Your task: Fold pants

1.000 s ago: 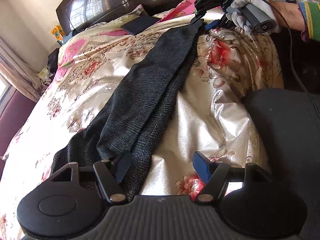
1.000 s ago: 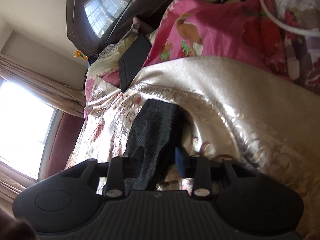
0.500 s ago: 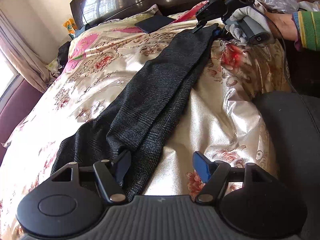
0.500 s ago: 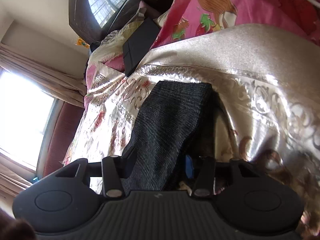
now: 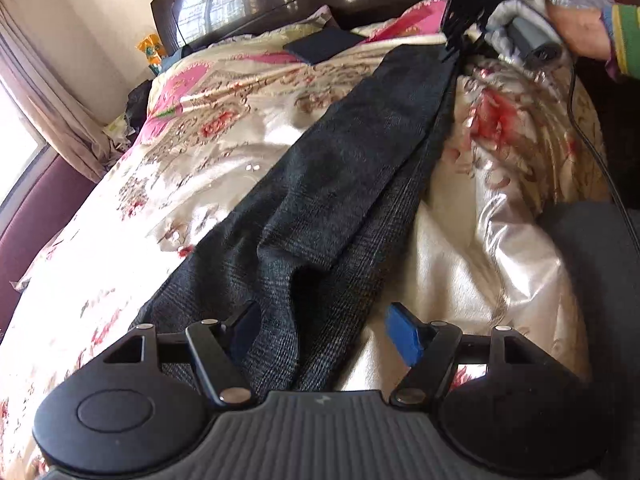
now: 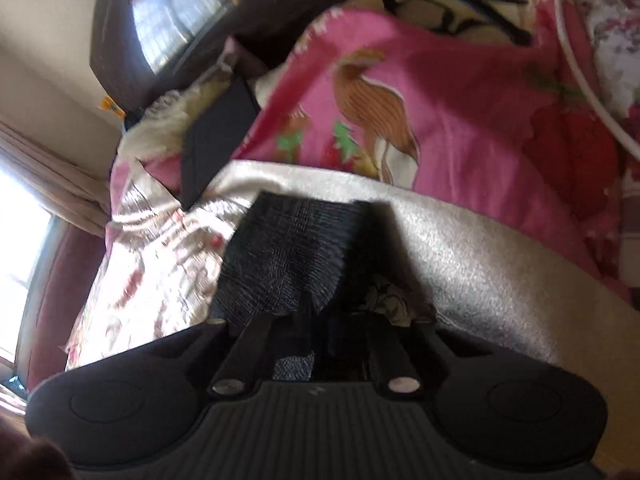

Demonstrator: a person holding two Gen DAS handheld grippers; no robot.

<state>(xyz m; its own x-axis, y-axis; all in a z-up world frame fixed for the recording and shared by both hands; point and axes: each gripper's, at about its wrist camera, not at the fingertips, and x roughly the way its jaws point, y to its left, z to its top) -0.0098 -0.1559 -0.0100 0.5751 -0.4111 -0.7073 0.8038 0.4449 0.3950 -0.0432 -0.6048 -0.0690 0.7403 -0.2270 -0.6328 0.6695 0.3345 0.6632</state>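
Right wrist view showed the right claw (image 6: 316,320) clenched on the pants (image 6: 288,256); the left claw (image 5: 324,332), released, should grip the pants' near end evenly.

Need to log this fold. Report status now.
Left gripper open over waist end. Right gripper shut on dark grey knit pants at cuff end. Pants lie lengthwise on floral satin bedspread. Nothing obstructing.

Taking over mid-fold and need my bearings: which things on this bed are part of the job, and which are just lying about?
Part of the job:
- pants, laid lengthwise on the bedspread
- right gripper, shut on the far end of the pants
- left gripper, open over the near end

Lying about:
- dark flat case
- pink blanket
- white cable
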